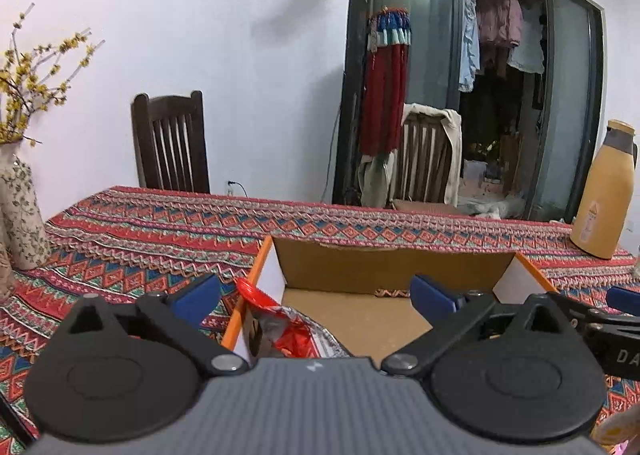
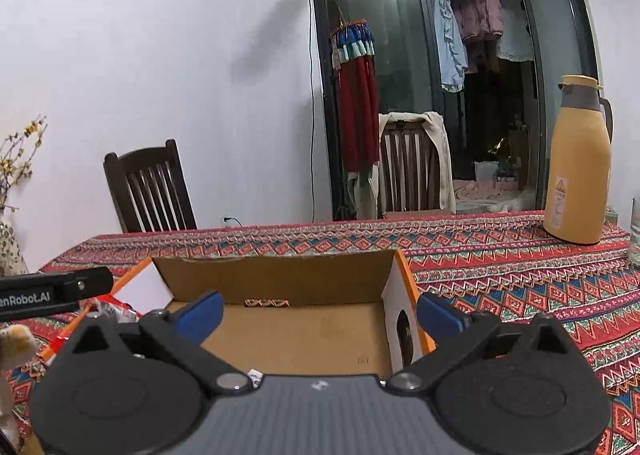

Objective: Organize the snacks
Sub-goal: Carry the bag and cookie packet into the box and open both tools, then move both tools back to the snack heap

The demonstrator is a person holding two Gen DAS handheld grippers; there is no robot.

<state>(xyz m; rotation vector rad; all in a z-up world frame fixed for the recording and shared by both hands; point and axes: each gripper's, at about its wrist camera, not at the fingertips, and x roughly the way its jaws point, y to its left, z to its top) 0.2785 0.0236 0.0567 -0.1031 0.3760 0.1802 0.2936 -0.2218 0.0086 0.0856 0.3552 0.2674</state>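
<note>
An open cardboard box with orange outer sides [image 1: 400, 267] [image 2: 280, 275] stands on the patterned tablecloth. A red and silver snack packet [image 1: 288, 331] lies in the box's left near corner; part of it shows in the right wrist view [image 2: 114, 307]. My left gripper [image 1: 316, 295] is open and empty above the box's left side, one blue pad outside the wall, one over the floor. My right gripper [image 2: 320, 315] is open and empty above the box's right side, straddling the right wall. The box floor [image 2: 304, 335] is otherwise bare.
A yellow thermos jug [image 1: 604, 195] [image 2: 580, 163] stands at the table's far right, with a glass [image 2: 636, 231] beside it. A floral vase with yellow blossoms [image 1: 22, 211] stands at the left. Wooden chairs [image 1: 172, 143] [image 2: 408, 167] stand behind the table.
</note>
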